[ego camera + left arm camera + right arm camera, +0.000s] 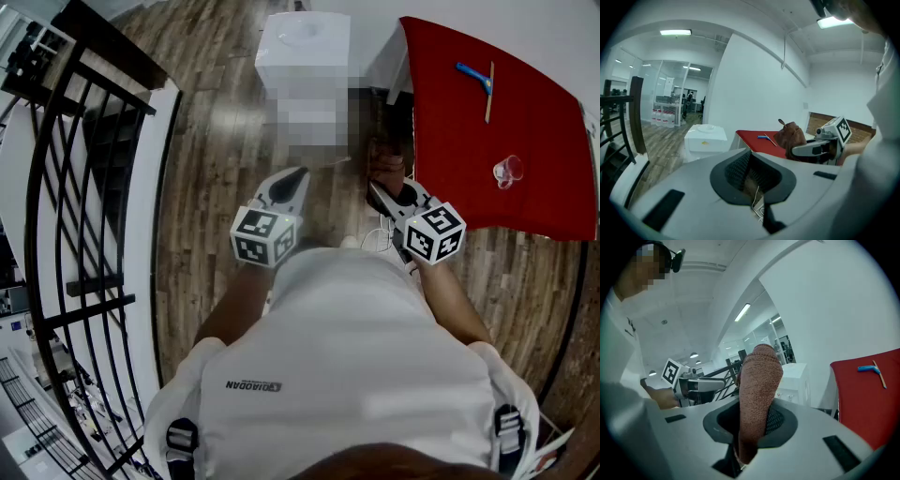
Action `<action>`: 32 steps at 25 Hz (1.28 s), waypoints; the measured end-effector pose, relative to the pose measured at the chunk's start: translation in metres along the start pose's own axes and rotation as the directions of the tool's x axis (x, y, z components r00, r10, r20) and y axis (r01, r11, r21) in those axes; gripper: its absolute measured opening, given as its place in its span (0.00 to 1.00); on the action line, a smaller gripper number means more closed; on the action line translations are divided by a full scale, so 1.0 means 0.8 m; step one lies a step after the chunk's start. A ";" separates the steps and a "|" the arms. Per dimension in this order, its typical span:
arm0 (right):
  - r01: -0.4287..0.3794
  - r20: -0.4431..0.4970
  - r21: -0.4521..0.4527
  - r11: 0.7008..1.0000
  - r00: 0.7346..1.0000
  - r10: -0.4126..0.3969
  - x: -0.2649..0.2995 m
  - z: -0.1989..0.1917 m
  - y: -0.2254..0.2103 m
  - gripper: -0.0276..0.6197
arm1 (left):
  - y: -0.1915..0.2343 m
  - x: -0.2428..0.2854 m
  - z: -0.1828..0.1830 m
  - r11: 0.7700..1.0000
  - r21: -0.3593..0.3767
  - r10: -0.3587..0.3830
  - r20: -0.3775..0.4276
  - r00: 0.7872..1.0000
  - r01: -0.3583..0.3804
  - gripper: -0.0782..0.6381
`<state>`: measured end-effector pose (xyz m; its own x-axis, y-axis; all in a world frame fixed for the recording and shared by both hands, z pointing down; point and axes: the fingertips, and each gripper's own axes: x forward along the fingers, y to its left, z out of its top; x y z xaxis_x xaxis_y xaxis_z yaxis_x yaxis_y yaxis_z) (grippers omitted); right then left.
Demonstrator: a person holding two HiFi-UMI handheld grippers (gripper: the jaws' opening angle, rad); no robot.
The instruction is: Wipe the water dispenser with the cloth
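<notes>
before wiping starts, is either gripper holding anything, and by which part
The right gripper pinches the brown cloth near one bunched end, the rest sticking up past the jaws. The left gripper holds nothing.

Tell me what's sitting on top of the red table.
A blue tool and a thin wooden stick lie overlapping toward the far side of the red table, with a clear glass nearer. The right gripper, shut on the cloth, hides the near left corner.
</notes>
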<state>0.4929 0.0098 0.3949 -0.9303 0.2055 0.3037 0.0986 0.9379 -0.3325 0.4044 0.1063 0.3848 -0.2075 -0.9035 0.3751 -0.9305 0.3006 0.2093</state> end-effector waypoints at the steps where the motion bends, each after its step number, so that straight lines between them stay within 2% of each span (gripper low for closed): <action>1: -0.003 0.008 -0.003 1.000 1.000 0.003 -0.003 0.002 -0.003 0.15 | 0.000 0.001 0.003 1.000 0.005 0.009 0.006 1.000 -0.009 0.11; 8: -0.019 0.012 0.003 1.000 1.000 0.019 -0.016 -0.003 -0.014 0.15 | -0.015 -0.003 0.004 0.999 0.020 0.048 0.006 0.999 -0.048 0.11; 13: -0.099 0.050 0.061 0.993 0.994 0.096 -0.013 0.001 -0.004 0.15 | -0.020 -0.009 -0.008 0.998 0.017 0.063 -0.020 0.998 -0.063 0.11; 16: -0.127 0.057 0.053 0.991 0.991 0.124 -0.010 0.003 0.002 0.15 | -0.017 -0.007 -0.013 0.997 0.016 0.070 -0.036 0.997 -0.070 0.11; 23: -0.184 0.061 0.070 0.980 0.982 0.180 0.004 0.007 0.004 0.15 | -0.014 0.006 -0.014 0.999 0.029 0.043 -0.066 0.997 -0.041 0.11; 27: -0.166 0.070 0.085 0.982 0.985 0.160 0.014 0.017 -0.005 0.15 | -0.005 0.020 -0.011 0.999 0.032 0.022 -0.086 0.996 -0.019 0.11; 30: -0.132 0.062 0.062 0.989 0.990 0.128 0.020 0.020 -0.015 0.15 | 0.003 0.036 -0.003 0.999 0.034 -0.001 -0.090 0.996 0.004 0.11; 32: -0.138 0.066 0.055 0.989 0.989 0.134 0.026 0.023 -0.020 0.15 | 0.011 0.049 0.003 0.999 0.039 -0.015 -0.091 0.996 0.019 0.11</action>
<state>0.4658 -0.0059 0.3901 -0.9298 0.3108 0.1970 0.2066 0.8840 -0.4194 0.3870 0.0729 0.3993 -0.1651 -0.8762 0.4529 -0.9452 0.2717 0.1811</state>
